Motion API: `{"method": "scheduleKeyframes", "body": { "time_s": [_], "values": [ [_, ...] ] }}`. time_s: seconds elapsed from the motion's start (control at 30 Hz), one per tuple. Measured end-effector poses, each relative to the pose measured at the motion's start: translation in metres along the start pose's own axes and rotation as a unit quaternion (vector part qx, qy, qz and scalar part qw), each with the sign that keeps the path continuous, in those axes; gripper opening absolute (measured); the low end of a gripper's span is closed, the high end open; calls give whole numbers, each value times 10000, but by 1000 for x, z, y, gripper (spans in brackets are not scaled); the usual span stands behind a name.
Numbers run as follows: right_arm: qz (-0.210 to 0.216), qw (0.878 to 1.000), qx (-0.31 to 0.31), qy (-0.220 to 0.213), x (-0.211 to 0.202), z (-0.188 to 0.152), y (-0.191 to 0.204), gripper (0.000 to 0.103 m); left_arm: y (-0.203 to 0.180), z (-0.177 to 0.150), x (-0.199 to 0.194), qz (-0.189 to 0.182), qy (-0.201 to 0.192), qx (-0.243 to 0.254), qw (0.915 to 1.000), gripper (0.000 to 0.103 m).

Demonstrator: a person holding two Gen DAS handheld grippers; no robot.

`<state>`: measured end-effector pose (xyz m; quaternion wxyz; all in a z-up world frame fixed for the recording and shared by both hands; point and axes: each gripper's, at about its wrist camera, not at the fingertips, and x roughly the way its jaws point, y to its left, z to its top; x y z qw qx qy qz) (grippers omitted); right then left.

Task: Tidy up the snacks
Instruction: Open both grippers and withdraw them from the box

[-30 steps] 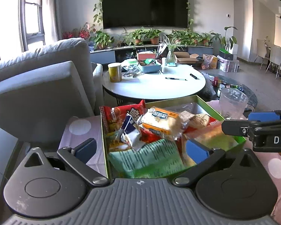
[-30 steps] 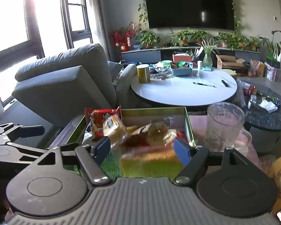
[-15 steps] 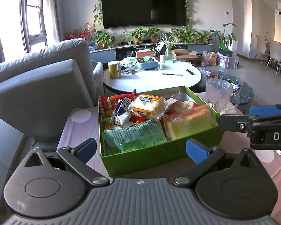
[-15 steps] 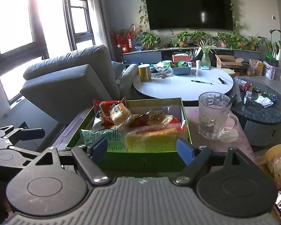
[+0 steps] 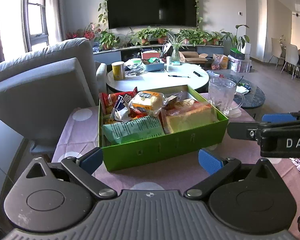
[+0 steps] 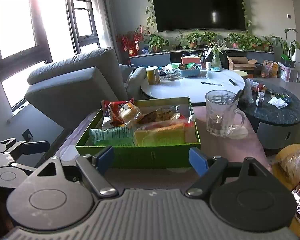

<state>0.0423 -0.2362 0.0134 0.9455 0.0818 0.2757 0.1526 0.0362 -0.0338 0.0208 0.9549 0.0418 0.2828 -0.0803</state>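
A green box (image 5: 162,150) (image 6: 150,156) full of wrapped snacks stands on a pink dotted tablecloth (image 5: 170,174). Inside lie a green packet (image 5: 134,129), a yellow cake slice (image 5: 190,118) (image 6: 160,136), a bread pack (image 5: 147,102) and a red bag (image 5: 114,100). My left gripper (image 5: 150,160) is open, just short of the box's near wall, with nothing between its blue pads. In its own view, the right gripper (image 6: 152,160) is likewise open and empty in front of the box. It also shows from the side in the left wrist view (image 5: 270,128).
A glass mug (image 6: 222,116) (image 5: 222,96) stands to the right of the box. A grey sofa (image 5: 40,80) is at the left, a white round table (image 5: 158,78) behind, a dark low table (image 6: 276,110) at the right. A yellow bag (image 6: 292,164) lies near right.
Both grippers have drawn back from over the box to in front of it. The right gripper has let go of the yellow cake slice, which now lies in the box.
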Motion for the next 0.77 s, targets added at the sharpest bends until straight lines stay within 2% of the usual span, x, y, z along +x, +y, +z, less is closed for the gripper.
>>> {"method": "scheduleKeyframes", "body": {
  "time_s": [0.77],
  "values": [
    [32,9999,-53,95,-9,-14,10,86,2,-12,-14,145,-79,-41,9999,102]
  ]
}}
